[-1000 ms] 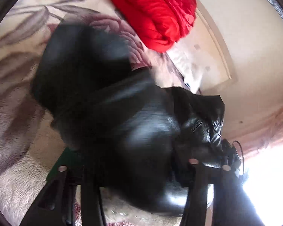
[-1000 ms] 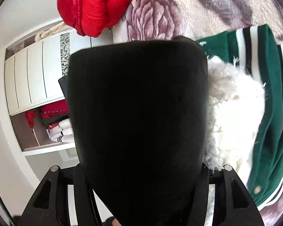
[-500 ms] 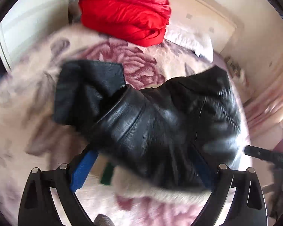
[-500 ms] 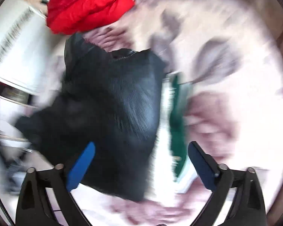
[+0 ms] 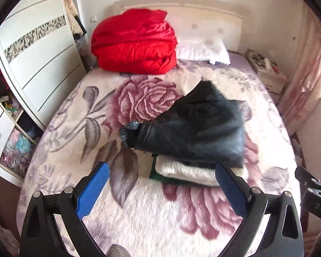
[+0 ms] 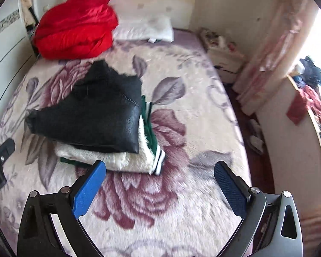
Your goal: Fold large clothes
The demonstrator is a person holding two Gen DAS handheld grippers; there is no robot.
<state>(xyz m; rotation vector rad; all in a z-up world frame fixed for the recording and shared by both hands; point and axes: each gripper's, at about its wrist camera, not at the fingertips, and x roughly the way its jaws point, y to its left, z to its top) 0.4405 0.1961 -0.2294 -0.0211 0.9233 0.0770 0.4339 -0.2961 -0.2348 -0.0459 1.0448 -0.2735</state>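
A folded black leather jacket (image 5: 199, 126) lies on top of a folded white fleece garment (image 5: 182, 171) with a green striped jacket (image 6: 154, 128) underneath, stacked on the floral bed blanket (image 5: 160, 214). The stack also shows in the right wrist view, with the black jacket (image 6: 92, 115) uppermost. My left gripper (image 5: 162, 184) is open and empty, held back above the bed's near part. My right gripper (image 6: 160, 182) is open and empty, also drawn back from the stack.
A bundled red quilt (image 5: 134, 42) and a white pillow (image 5: 203, 49) lie at the headboard. A white wardrobe (image 5: 32, 53) stands left of the bed. A nightstand (image 6: 224, 57) and pink curtain (image 6: 274, 49) are on the right.
Both grippers let go of the black jacket, opened, and pulled back from it. The jacket now rests on the stack.
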